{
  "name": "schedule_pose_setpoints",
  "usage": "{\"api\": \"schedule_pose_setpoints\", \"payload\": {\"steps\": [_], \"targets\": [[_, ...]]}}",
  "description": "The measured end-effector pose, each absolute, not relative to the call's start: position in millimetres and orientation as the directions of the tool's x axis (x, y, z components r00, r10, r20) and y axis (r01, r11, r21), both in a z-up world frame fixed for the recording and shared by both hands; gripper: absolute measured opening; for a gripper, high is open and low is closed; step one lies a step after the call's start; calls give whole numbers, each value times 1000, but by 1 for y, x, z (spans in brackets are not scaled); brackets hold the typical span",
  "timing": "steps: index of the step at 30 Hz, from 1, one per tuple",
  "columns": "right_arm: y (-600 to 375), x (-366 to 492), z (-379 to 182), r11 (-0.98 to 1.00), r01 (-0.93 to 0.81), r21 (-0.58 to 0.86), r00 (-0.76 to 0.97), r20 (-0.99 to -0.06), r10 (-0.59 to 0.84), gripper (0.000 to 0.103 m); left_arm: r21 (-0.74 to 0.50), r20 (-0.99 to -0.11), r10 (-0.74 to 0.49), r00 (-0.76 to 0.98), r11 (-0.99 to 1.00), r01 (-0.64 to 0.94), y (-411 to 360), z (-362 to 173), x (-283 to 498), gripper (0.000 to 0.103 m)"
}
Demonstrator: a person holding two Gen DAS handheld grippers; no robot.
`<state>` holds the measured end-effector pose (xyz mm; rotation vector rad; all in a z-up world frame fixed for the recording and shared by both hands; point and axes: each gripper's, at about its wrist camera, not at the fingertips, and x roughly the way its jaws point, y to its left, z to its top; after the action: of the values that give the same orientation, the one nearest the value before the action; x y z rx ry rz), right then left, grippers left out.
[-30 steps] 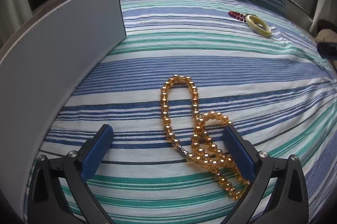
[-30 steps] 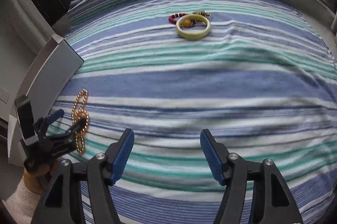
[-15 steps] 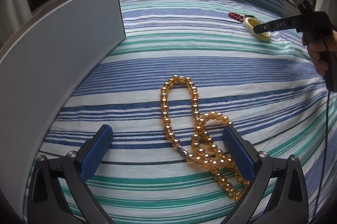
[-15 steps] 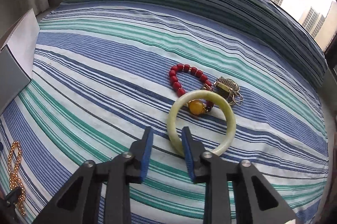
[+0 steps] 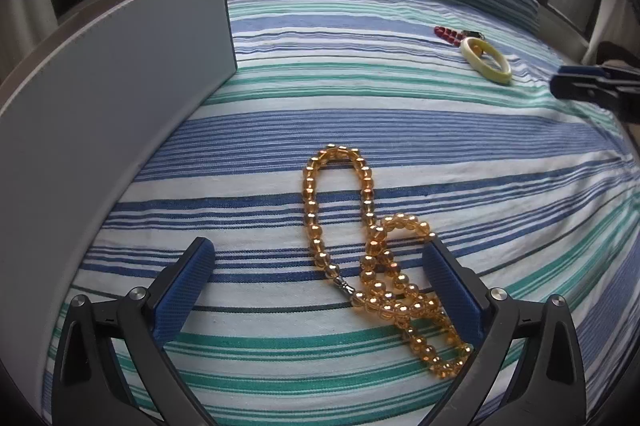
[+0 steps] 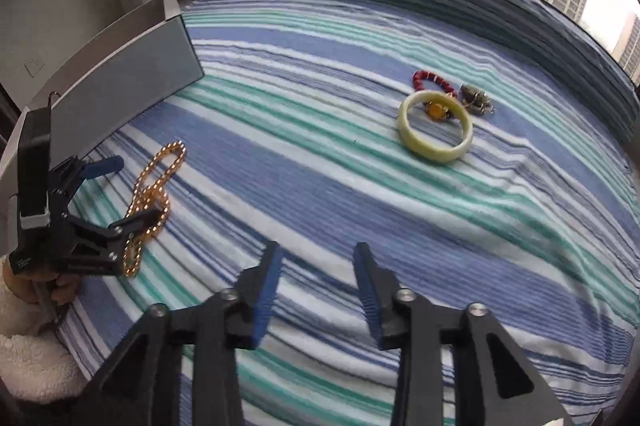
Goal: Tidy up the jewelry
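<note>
An amber bead necklace (image 5: 372,266) lies looped on the striped bedspread (image 5: 400,129). My left gripper (image 5: 316,254) hangs over it, open, with most of the loops between its blue pads and none pressed. The right wrist view shows the same necklace (image 6: 154,185) under the left gripper (image 6: 128,191). My right gripper (image 6: 319,254) hovers over bare cloth with its jaws opening and nothing between them. Ahead of it and to the right lies a pale green bangle (image 6: 436,133). It overlaps a red bead bracelet (image 6: 430,79), beside a small metal charm (image 6: 476,99).
A grey box (image 5: 120,85) with an upright wall stands along the left side of the bed. A hand in a white fleecy sleeve (image 6: 32,346) holds the left gripper. Broad striped cloth separates the necklace from the bangle (image 5: 486,59). Windows line the far side.
The right gripper closed nearly shut close to the bangle, then drew back from it, rolled and widened again. The left gripper and the necklace stayed where they were.
</note>
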<state>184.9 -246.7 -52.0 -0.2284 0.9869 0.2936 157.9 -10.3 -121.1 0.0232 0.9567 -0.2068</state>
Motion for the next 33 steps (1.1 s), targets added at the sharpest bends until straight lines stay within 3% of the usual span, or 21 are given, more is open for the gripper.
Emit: {"api": "schedule_pose_setpoints", "payload": {"steps": [4, 8, 11, 12, 16, 23, 24, 25, 27, 30, 33], "targets": [[-245, 262, -61, 947, -304, -102, 550, -830, 87, 57, -192, -783, -247, 571, 969, 157, 13, -93, 141, 102], [-236, 318, -99, 953, -274, -130, 499, -866, 26, 57, -174, -751, -242, 614, 970, 169, 33, -61, 111, 102], [-238, 330, -110, 958, -270, -98, 474, -880, 43, 30, -137, -737, -217, 640, 975, 173, 50, -51, 86, 102], [-240, 331, -110, 959, -267, -94, 461, -886, 41, 10, -122, -738, -204, 643, 978, 171, 55, -51, 79, 102], [-242, 300, -87, 943, -325, -72, 444, -892, 85, 10, -94, -762, -183, 621, 980, 173, 62, -61, 68, 102], [-209, 180, -84, 886, -463, 1, 280, -948, 148, 12, -103, -799, -268, 538, 943, 316, 16, -82, 95, 102], [-210, 171, -81, 892, -450, 33, 288, -941, 180, 15, -85, -805, -252, 537, 945, 316, 7, -87, 102, 102], [-214, 164, -76, 903, -424, 67, 305, -928, 212, 27, -69, -814, -232, 533, 949, 307, 0, -92, 110, 102], [-237, 149, -60, 924, -356, 138, 372, -886, 276, 35, -66, -826, -221, 518, 951, 302, -12, -102, 125, 102], [-271, 137, -42, 960, -242, 145, 470, -848, 246, 35, -28, -838, -177, 516, 959, 284, -23, -112, 138, 101], [-297, 132, -43, 985, -160, 59, 482, -866, 130, 36, -10, -822, -164, 545, 962, 274, -26, -117, 134, 87]]}}
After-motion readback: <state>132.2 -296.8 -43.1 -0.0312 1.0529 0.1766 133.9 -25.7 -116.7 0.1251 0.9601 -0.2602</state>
